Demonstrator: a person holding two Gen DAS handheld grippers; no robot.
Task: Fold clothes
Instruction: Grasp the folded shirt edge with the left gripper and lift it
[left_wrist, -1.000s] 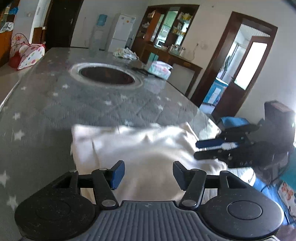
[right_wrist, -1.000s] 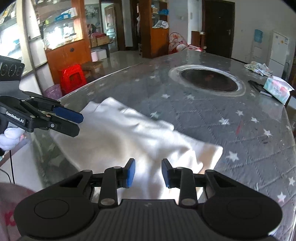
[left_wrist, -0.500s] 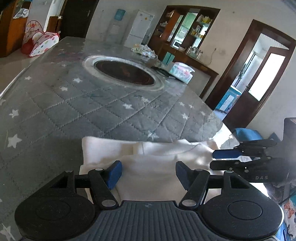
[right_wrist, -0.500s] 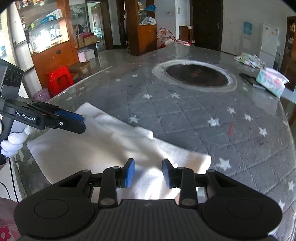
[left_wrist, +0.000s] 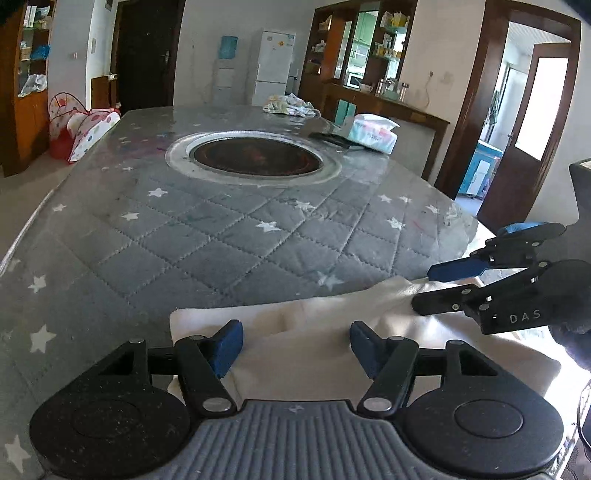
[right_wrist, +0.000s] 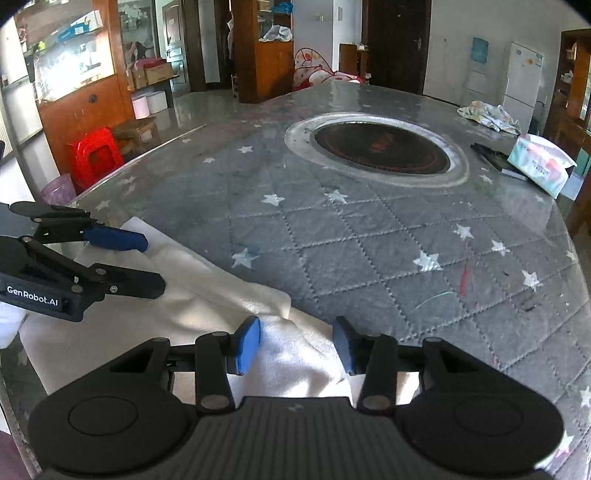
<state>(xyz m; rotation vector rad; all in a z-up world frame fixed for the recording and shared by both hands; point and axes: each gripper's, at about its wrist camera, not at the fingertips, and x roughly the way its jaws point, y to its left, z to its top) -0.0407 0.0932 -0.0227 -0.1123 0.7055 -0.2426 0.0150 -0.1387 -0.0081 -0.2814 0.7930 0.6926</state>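
Note:
A cream-white folded garment (left_wrist: 325, 332) lies at the near edge of the table (left_wrist: 221, 236); it also shows in the right wrist view (right_wrist: 207, 291). My left gripper (left_wrist: 295, 345) is open, its blue pads wide apart over the garment's left part. It appears from the side in the right wrist view (right_wrist: 147, 262), open above the cloth. My right gripper (right_wrist: 295, 343) is open over the garment's right end. It also shows in the left wrist view (left_wrist: 424, 288), open above the cloth's right edge. Neither gripper holds cloth.
The grey quilted star-patterned table cover has a round dark inset (left_wrist: 255, 157) in the middle. A tissue pack (left_wrist: 373, 131), a dark flat object (right_wrist: 495, 155) and a crumpled cloth (left_wrist: 290, 103) sit at the far side. A red stool (right_wrist: 96, 155) stands on the floor.
Both grippers have drawn back toward the table's near edge and tilted up. The right gripper's jaws have opened wider. The garment looks flatter and lies lower in view.

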